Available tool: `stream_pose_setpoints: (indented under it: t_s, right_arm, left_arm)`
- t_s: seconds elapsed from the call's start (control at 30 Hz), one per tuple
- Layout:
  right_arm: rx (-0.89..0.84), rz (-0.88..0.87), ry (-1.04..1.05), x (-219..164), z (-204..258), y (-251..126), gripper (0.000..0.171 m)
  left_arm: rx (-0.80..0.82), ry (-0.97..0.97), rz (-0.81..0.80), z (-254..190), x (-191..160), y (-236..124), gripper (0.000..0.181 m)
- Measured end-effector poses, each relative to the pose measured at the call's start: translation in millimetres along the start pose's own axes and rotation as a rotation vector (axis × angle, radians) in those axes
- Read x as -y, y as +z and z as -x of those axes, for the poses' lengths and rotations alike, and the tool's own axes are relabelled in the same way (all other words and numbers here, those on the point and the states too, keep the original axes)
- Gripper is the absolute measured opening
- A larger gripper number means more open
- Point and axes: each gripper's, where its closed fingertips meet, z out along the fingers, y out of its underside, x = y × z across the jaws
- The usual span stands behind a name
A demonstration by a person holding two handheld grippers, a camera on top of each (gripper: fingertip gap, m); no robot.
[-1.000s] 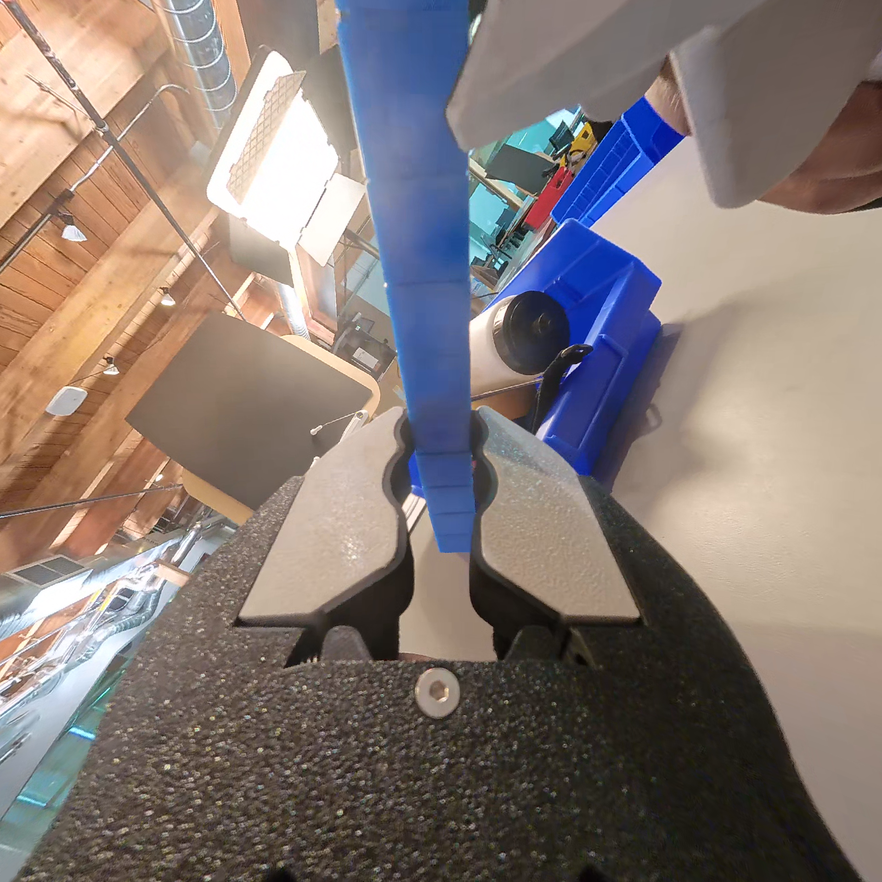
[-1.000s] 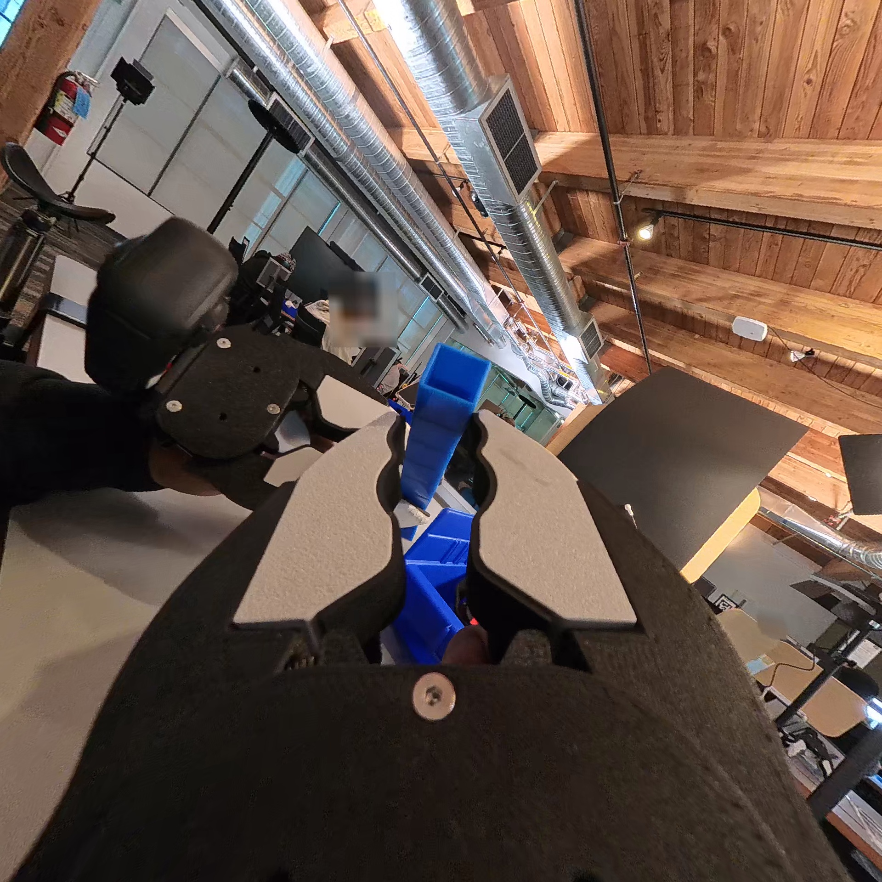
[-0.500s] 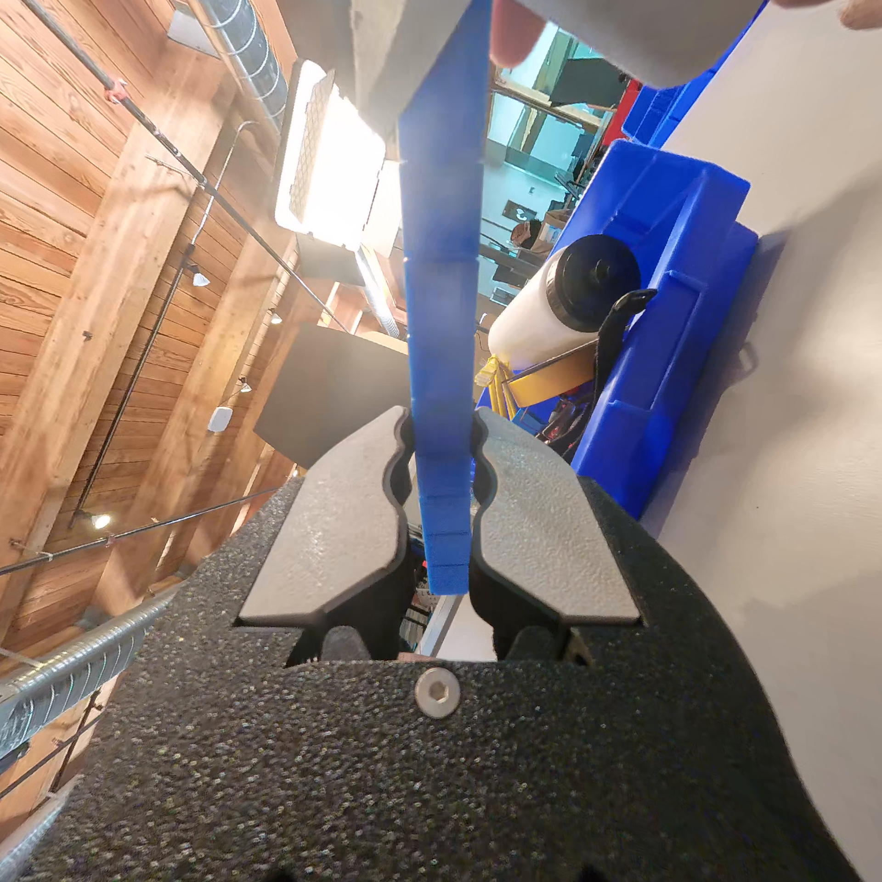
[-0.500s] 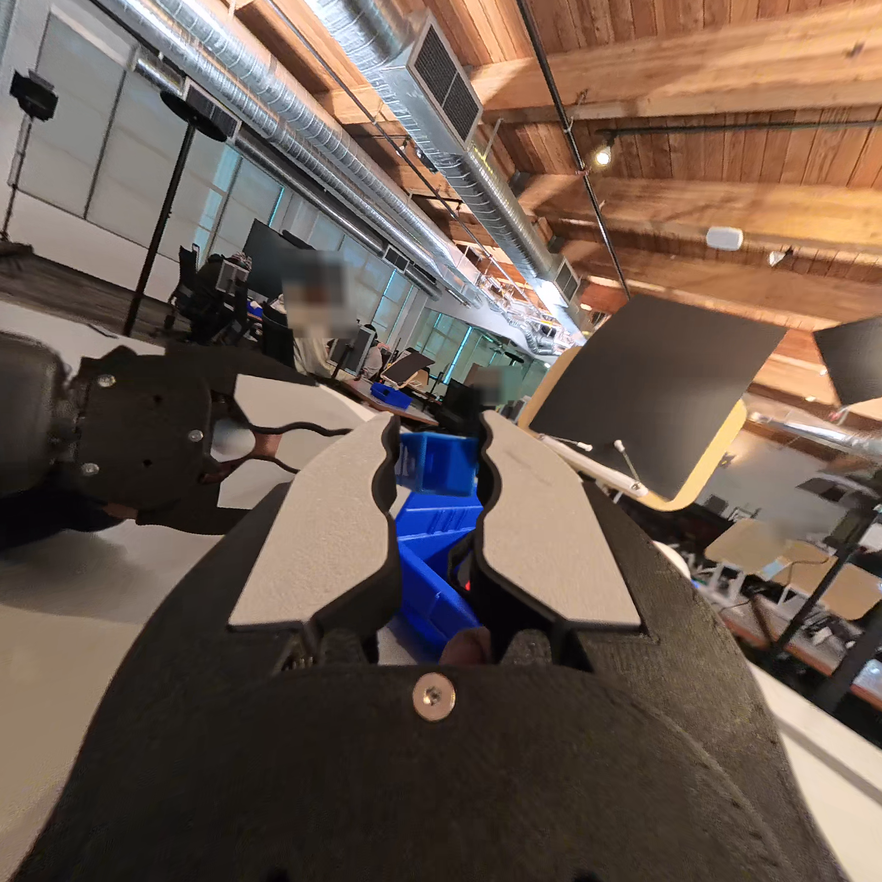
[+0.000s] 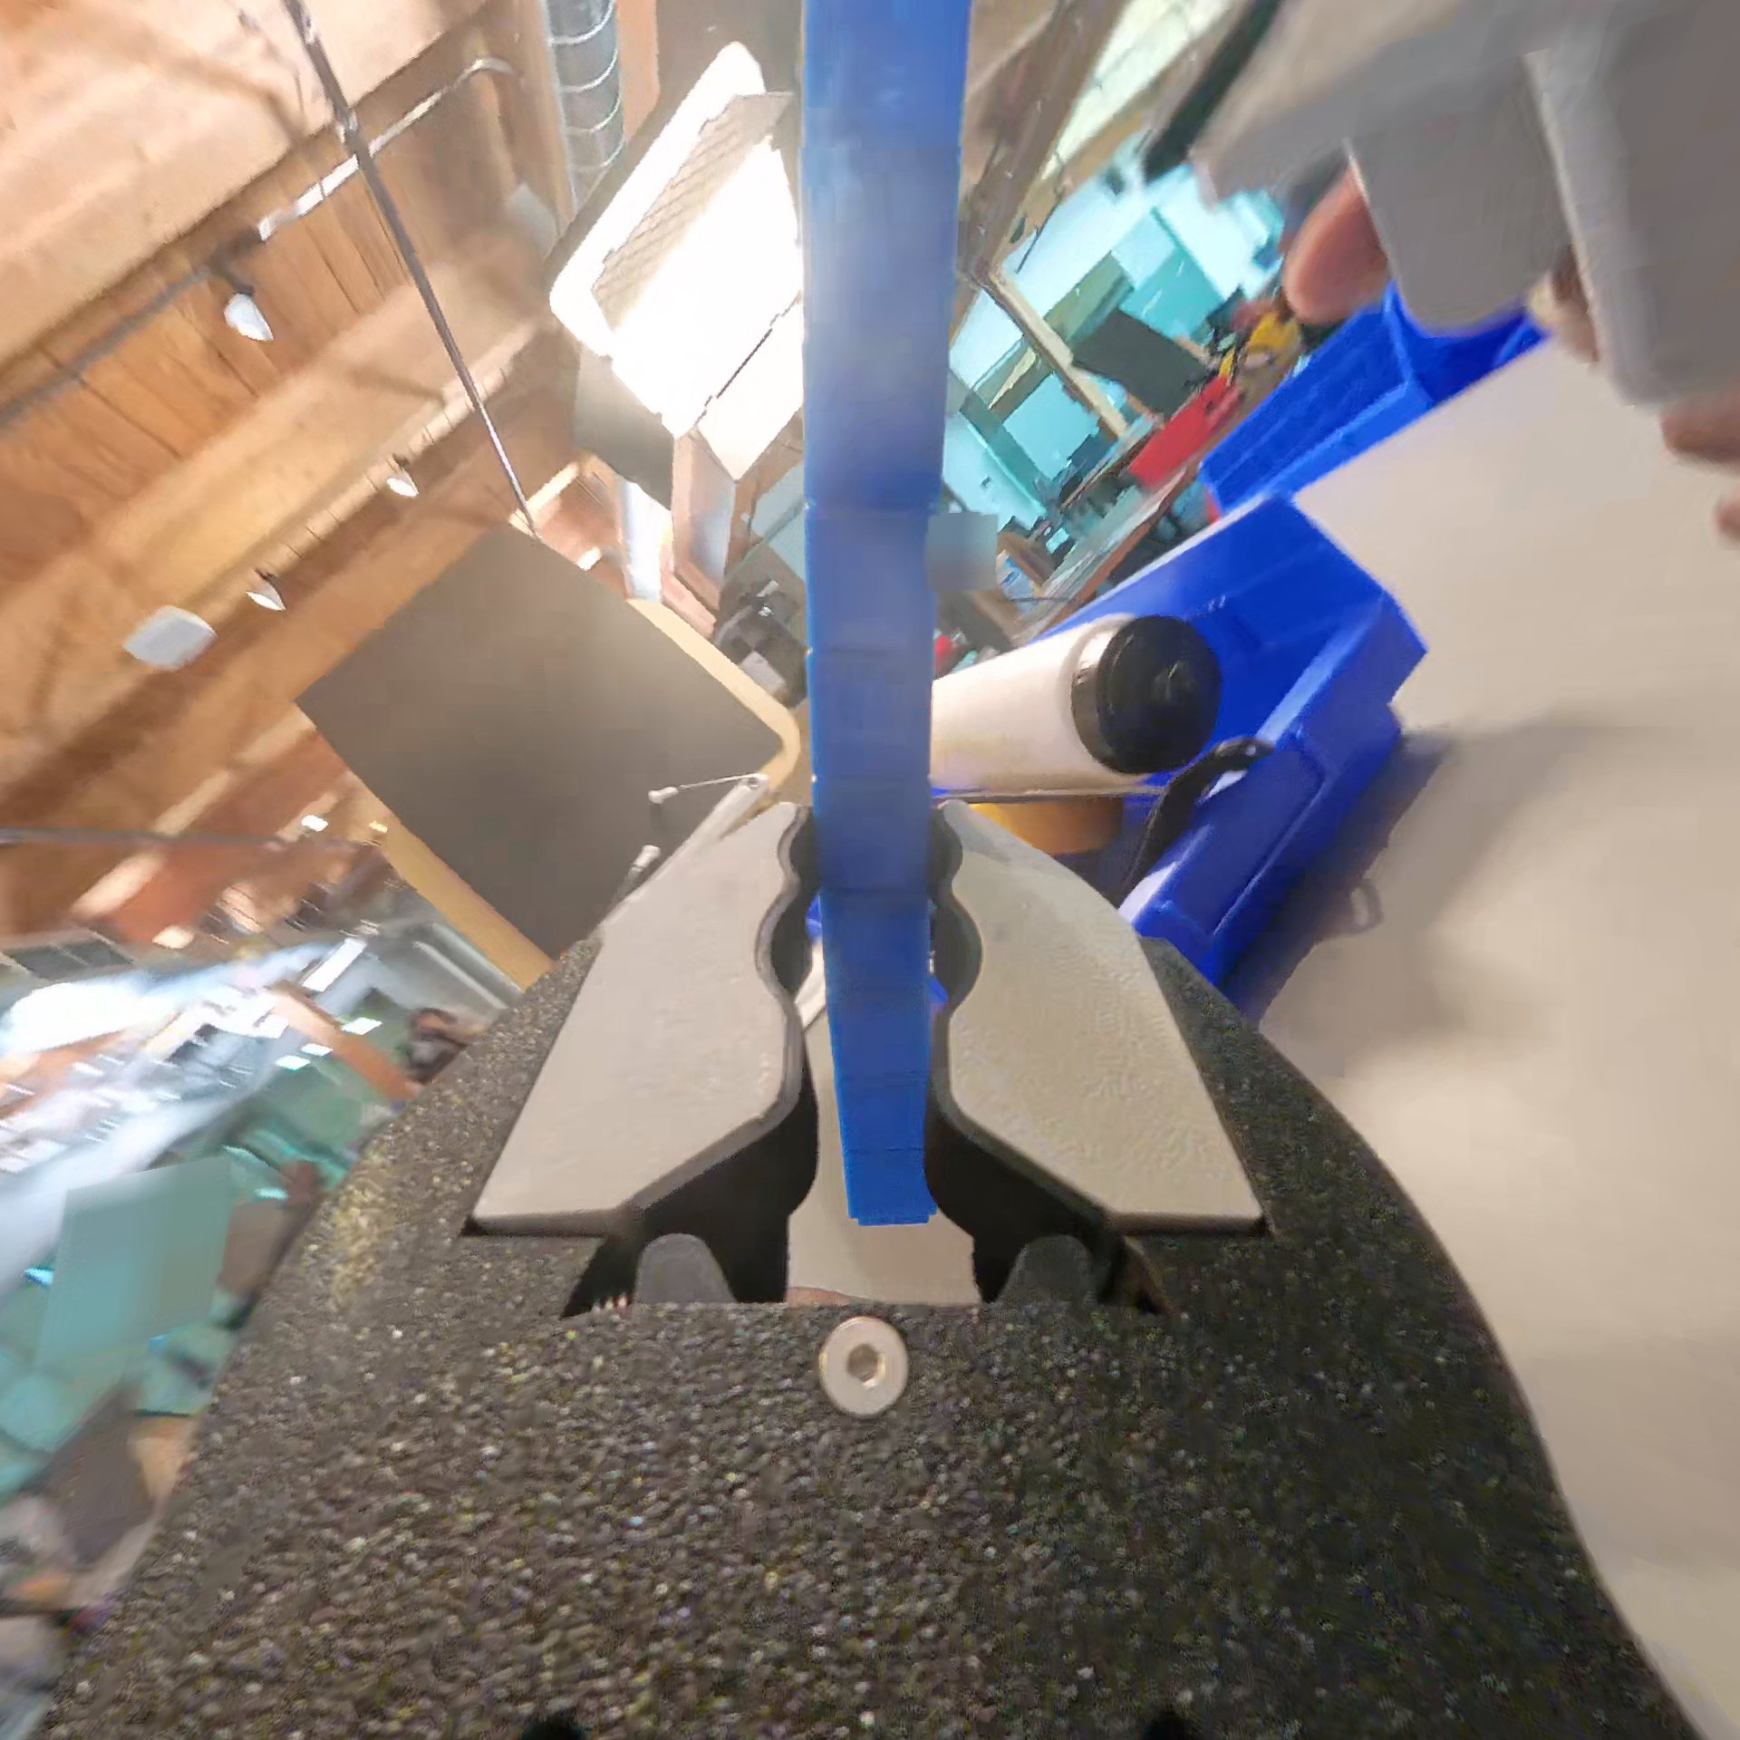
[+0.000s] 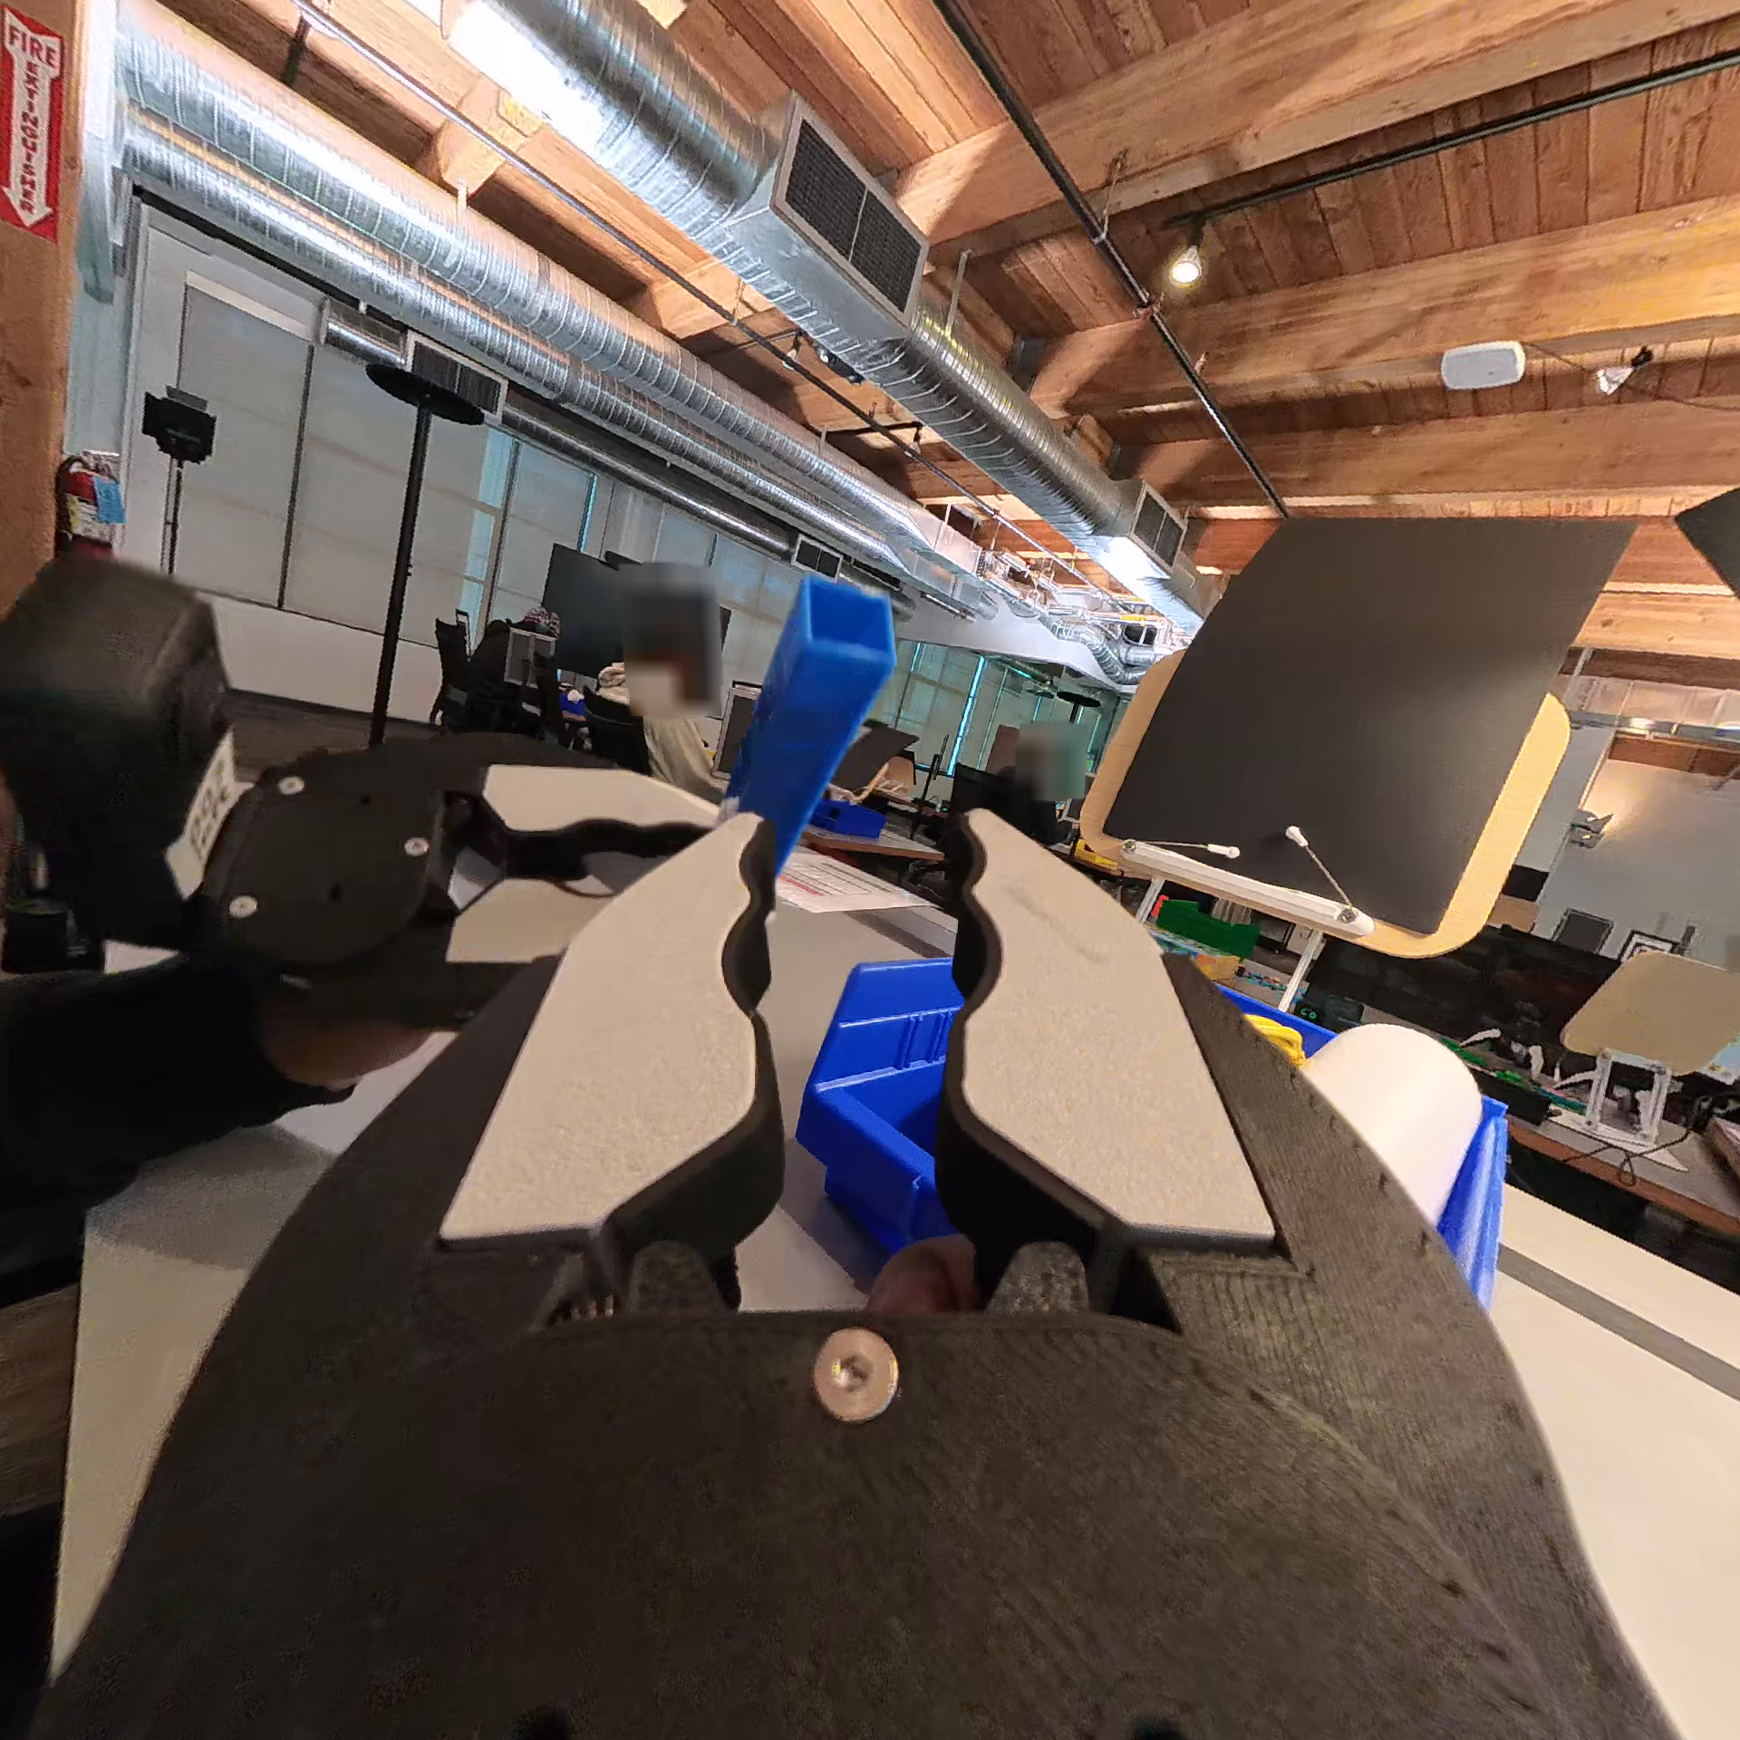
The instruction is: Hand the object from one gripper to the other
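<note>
**Blue bar pinched in your left gripper, right gripper spread and empty**

The blue bar [image 5: 880, 603], a long hollow square-section piece, ran up the centre of the left wrist view from between the fingers to the top edge. Your left gripper [image 5: 871, 847] pinched it near its lower end, both grey pads pressed against its sides; the bar's bottom tip sat down in the gap behind the pads.

In the right wrist view the same bar [image 6: 810, 716] showed at centre-left, tilted, its open end uppermost, held by your left gripper [image 6: 716, 838] coming in from the left edge. Your right gripper [image 6: 857, 838] stood spread, nothing between its fingers; the bar lay just beyond its left fingertip, and whether they touched could not be told.

Upper right of the left wrist view: the grey fingers of your right gripper [image 5: 1506, 160], blurred, apart from the bar.

Beyond, a blue bin [image 5: 1299, 753] sat on the grey table [image 5: 1554, 847] at right of the left wrist view, a white bottle [image 5: 1017, 725] with a black cap lying across it. In the right wrist view, the bin [image 6: 876, 1092] showed between the spread fingers, the bottle [image 6: 1393, 1102] at right.
</note>
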Motion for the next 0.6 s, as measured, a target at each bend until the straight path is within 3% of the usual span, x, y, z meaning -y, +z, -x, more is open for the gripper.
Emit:
stream_pose_setpoints:
  t_s: [0.17, 0.33, 0.43, 0.6]
  right_arm:
    - [0.061, 0.124, -0.077, -22.2, 16.7, 8.7, 0.038]
    - [0.131, 0.31, -0.202, -57.7, 36.9, 16.5, 0.053]
    - [0.169, 0.381, -0.261, -72.6, 46.6, 17.4, 0.059]
    - [0.115, 0.386, -0.367, -74.7, 43.3, 19.1, 0.058]
  left_arm:
    - [-0.07, -0.438, -0.115, 9.9, 16.6, -3.4, 0.023]
    - [-0.199, -0.931, -0.349, 13.3, 43.6, -7.6, 0.024]
    - [-0.237, -1.104, -0.465, 16.7, 53.0, -11.1, 0.024]
    - [-0.371, -1.252, -0.497, 7.9, 56.9, -9.1, 0.023]
